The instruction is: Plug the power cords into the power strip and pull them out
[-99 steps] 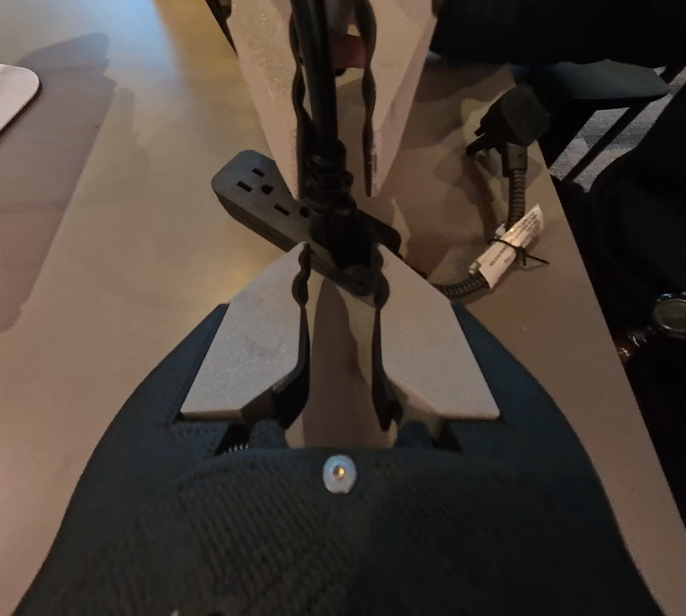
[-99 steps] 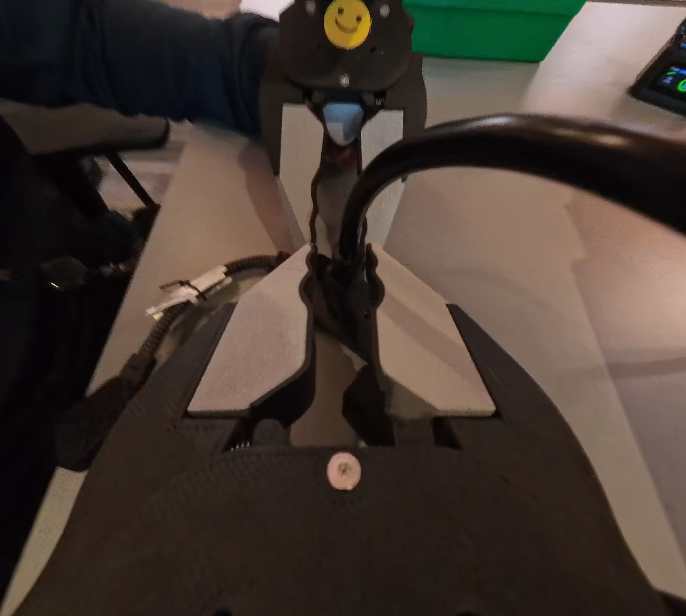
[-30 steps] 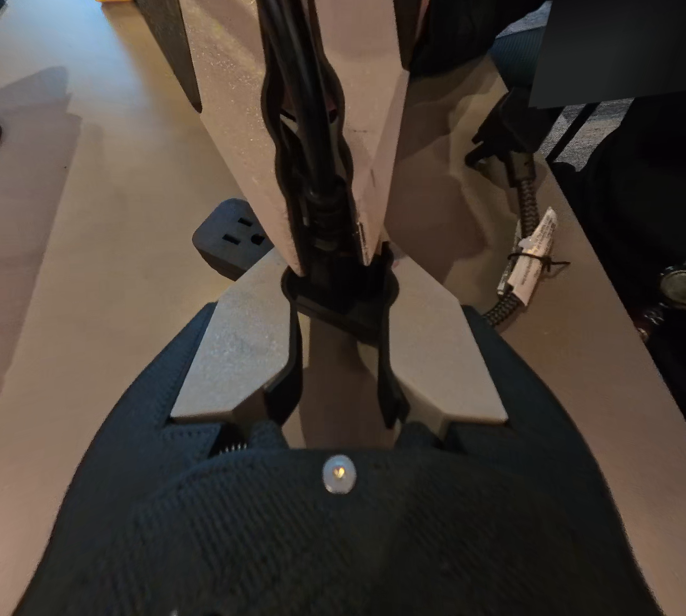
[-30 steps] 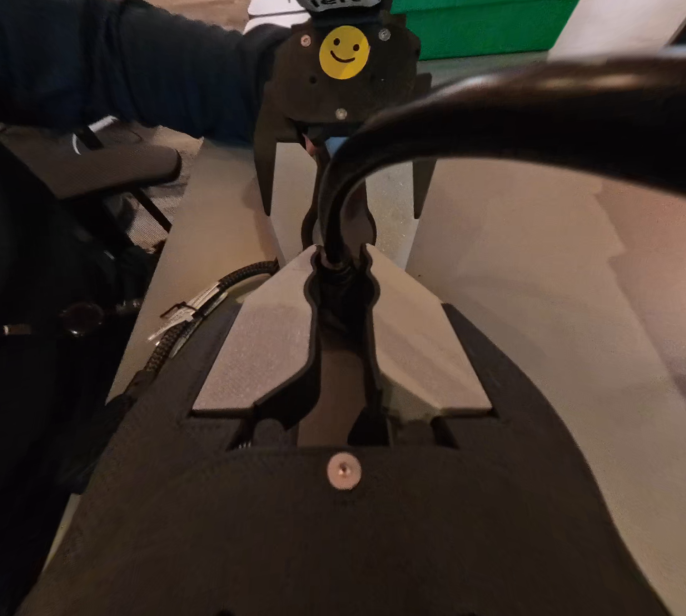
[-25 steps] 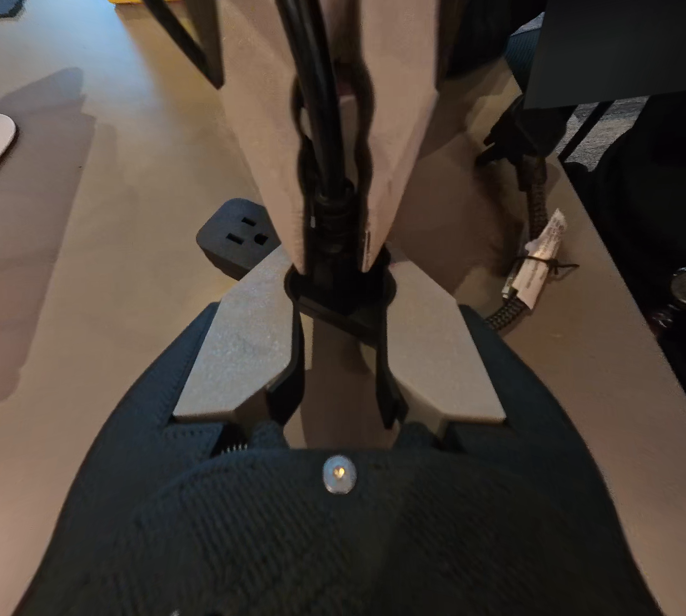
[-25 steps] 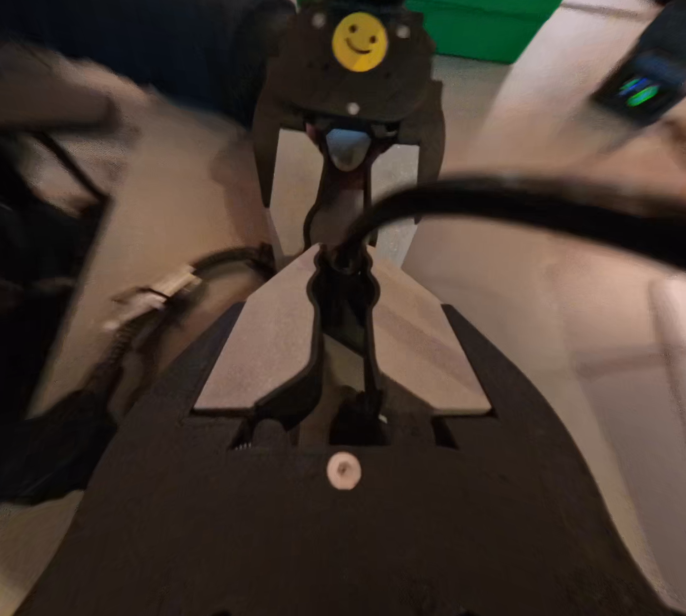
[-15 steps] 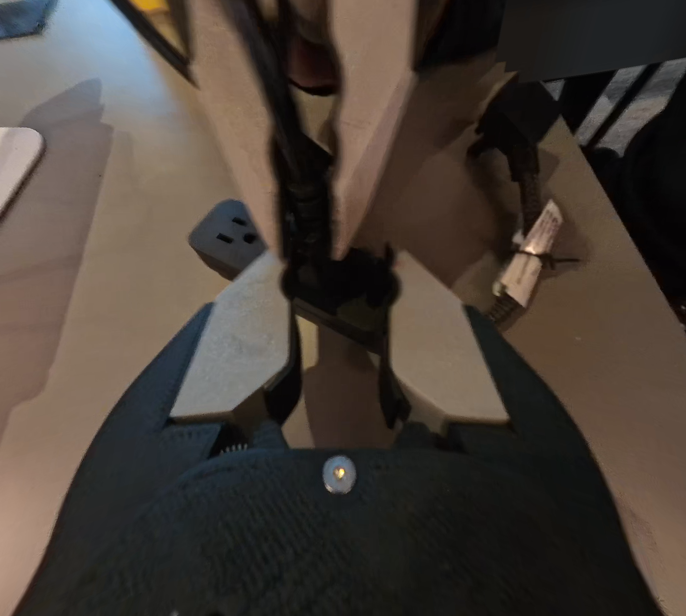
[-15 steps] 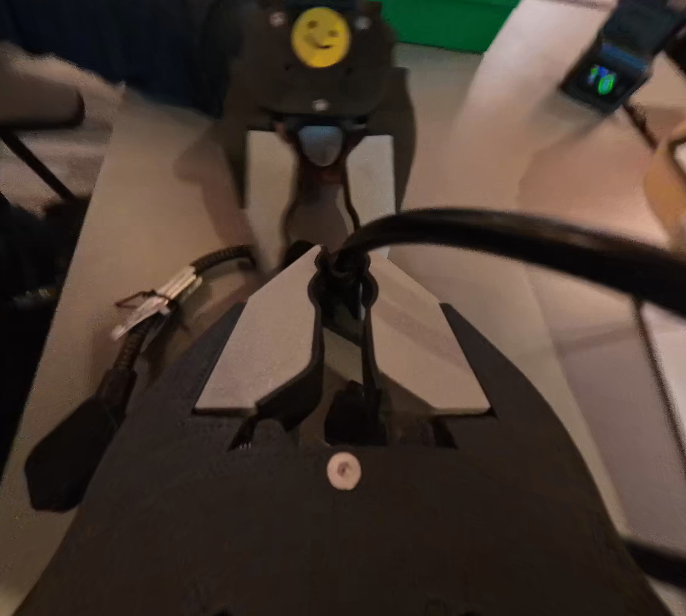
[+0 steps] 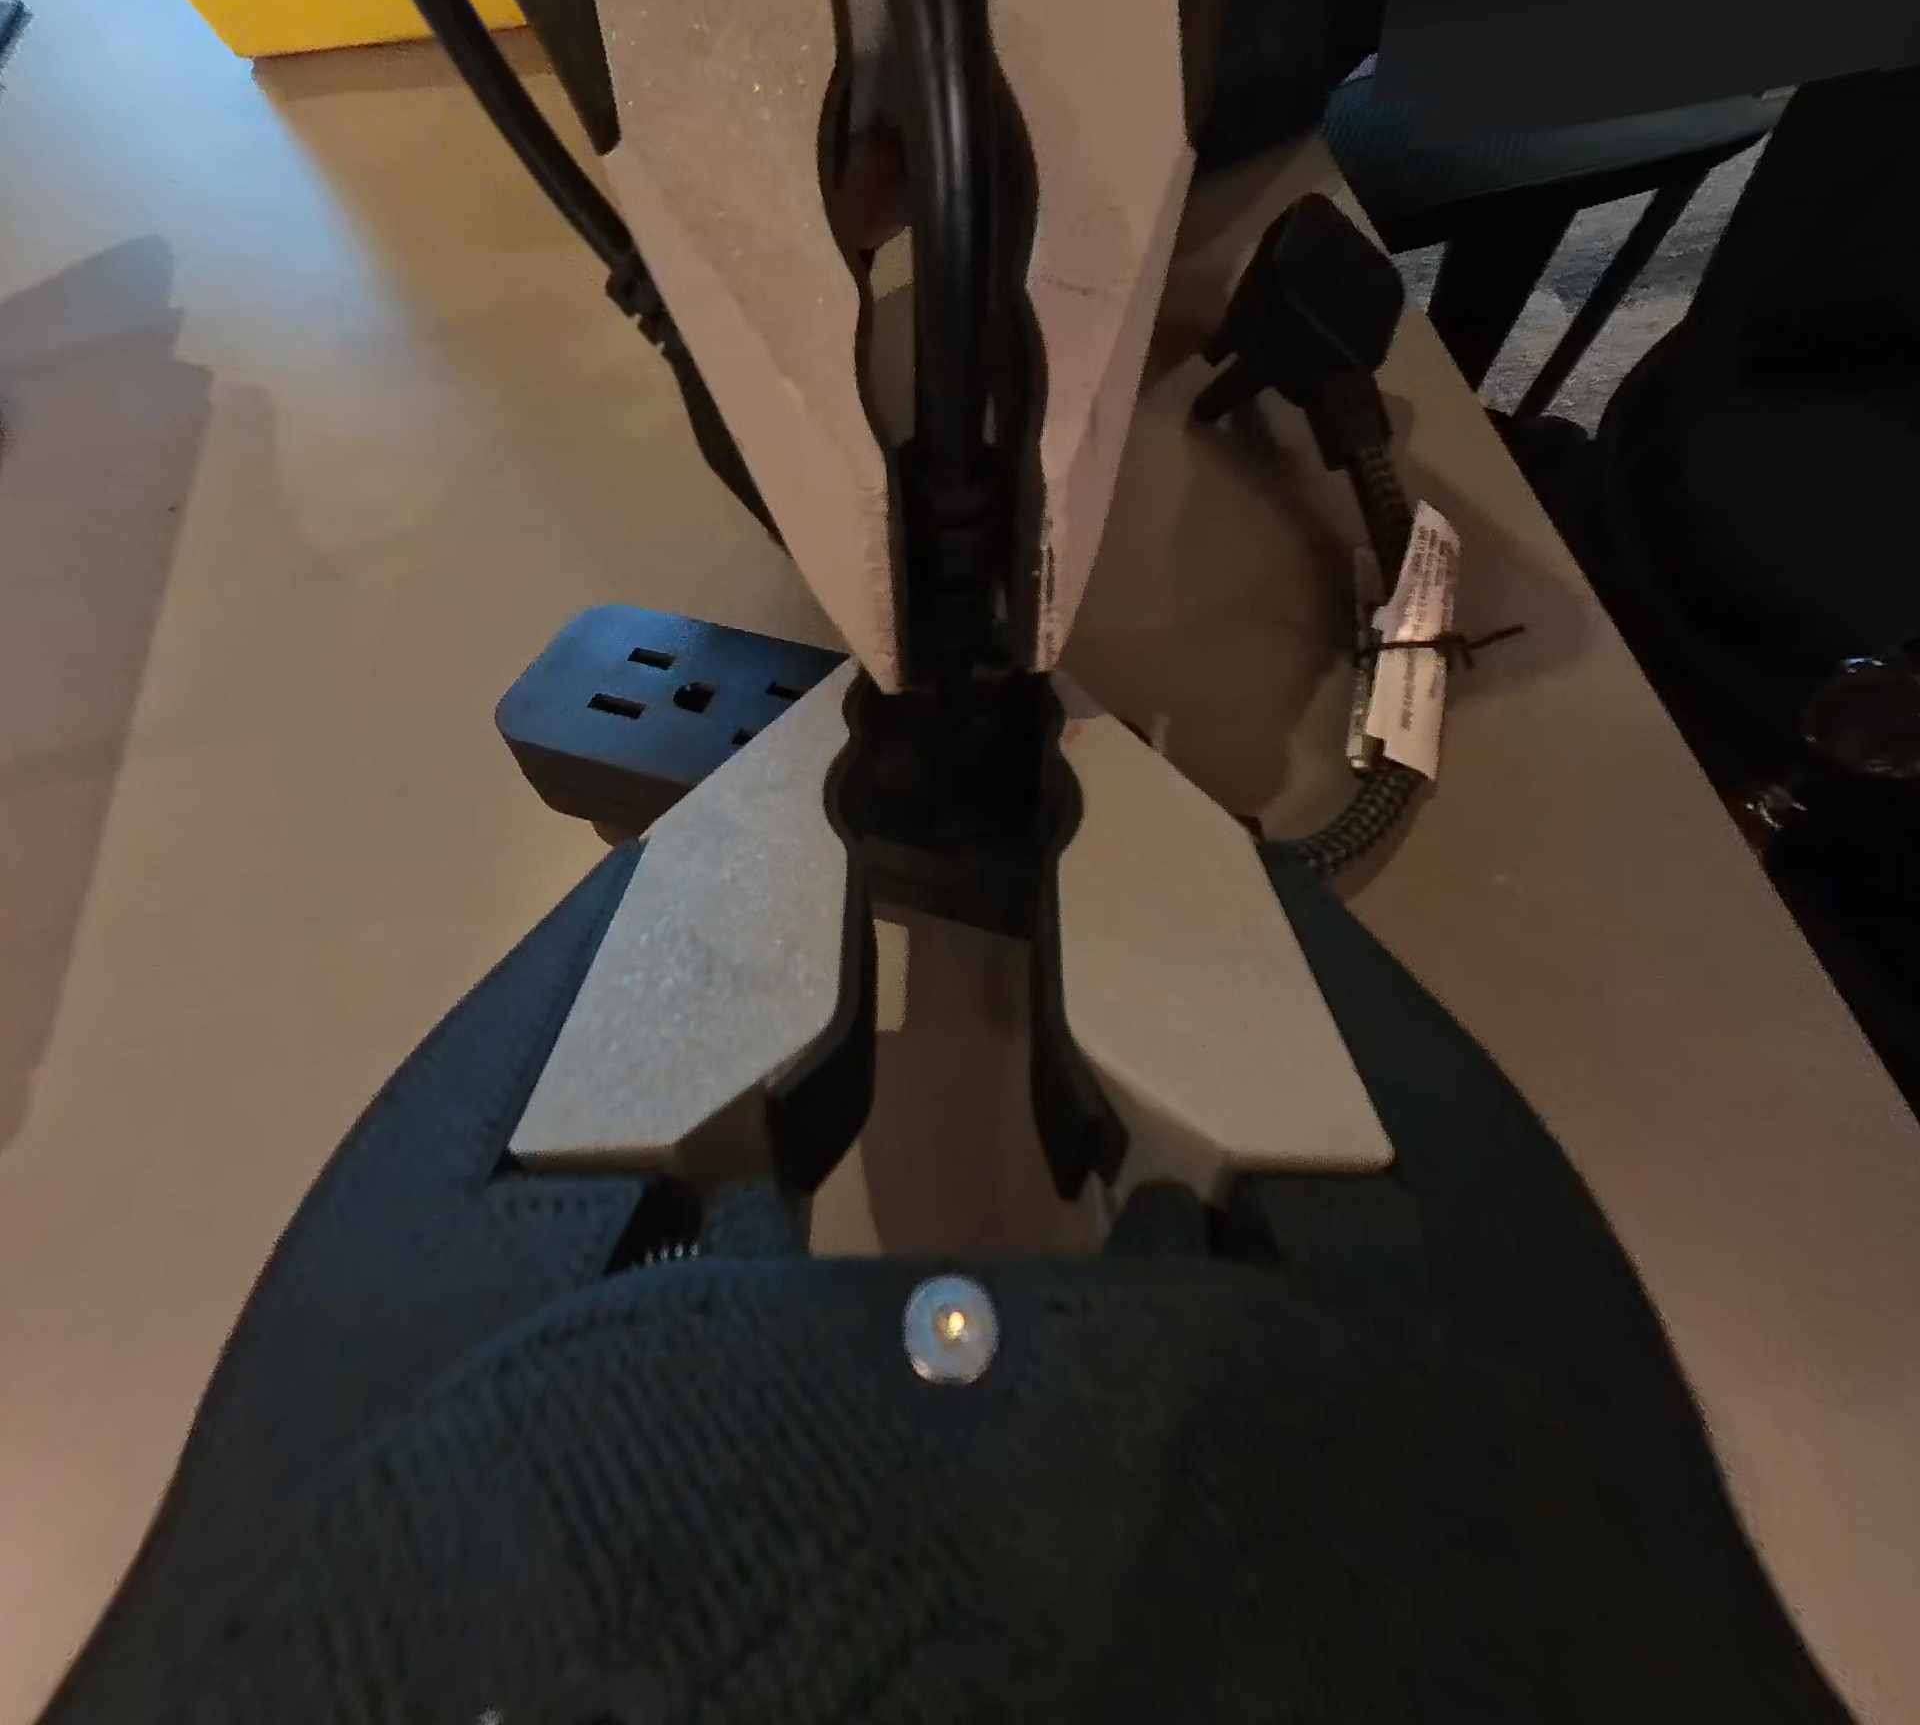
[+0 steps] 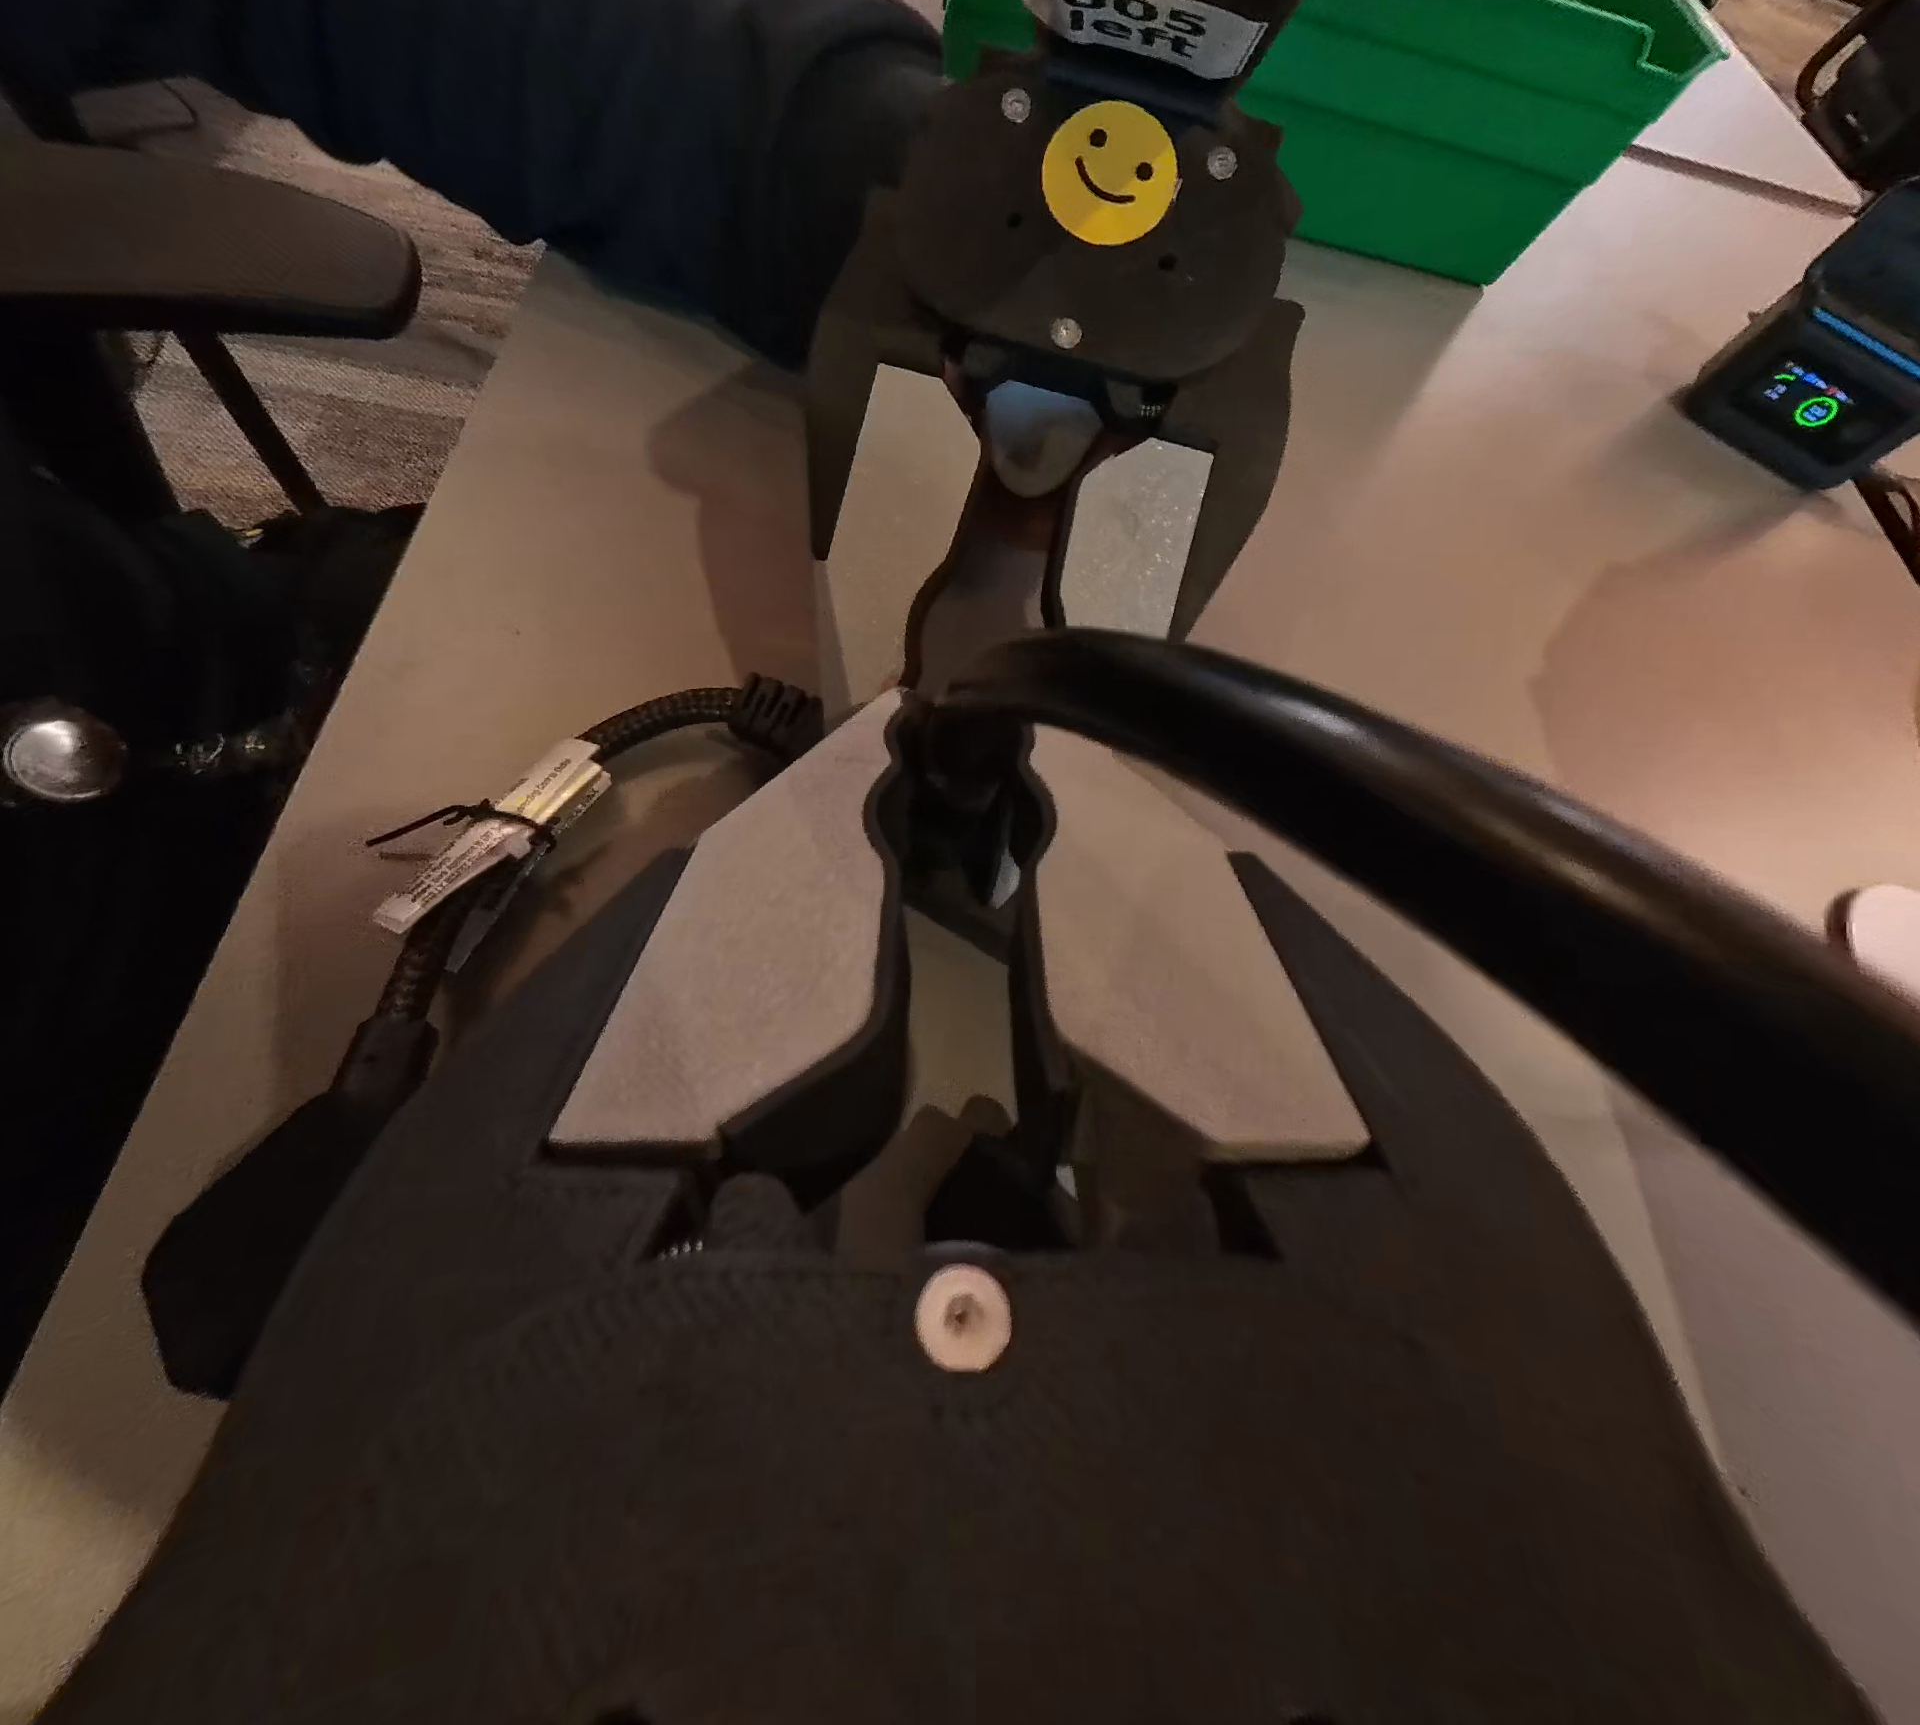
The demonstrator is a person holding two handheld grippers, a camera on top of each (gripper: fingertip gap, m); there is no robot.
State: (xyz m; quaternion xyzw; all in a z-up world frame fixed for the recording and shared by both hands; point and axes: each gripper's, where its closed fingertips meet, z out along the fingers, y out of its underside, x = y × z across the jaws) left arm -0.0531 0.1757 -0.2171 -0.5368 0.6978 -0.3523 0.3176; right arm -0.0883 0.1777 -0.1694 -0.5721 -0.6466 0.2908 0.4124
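Both grippers meet nose to nose on 1 black plug (image 9: 951, 802): left gripper (image 9: 956, 776) pinches the power strip (image 9: 665, 704), whose free sockets sit at 10 o'clock, right gripper (image 10: 961, 802) clamps the plug, cord (image 10: 1455, 844) trailing toward 4 o'clock.

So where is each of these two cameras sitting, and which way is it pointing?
Left wrist view: sits on the left gripper and looks along its fingers at the power strip it clamps. The right gripper faces it, shut on the power cord.
Right wrist view: sits on the right gripper and looks the opposite way, at the left gripper, a dark sleeve and a green bin.
Shared: both grippers, the cord, the table, and a braided cable.
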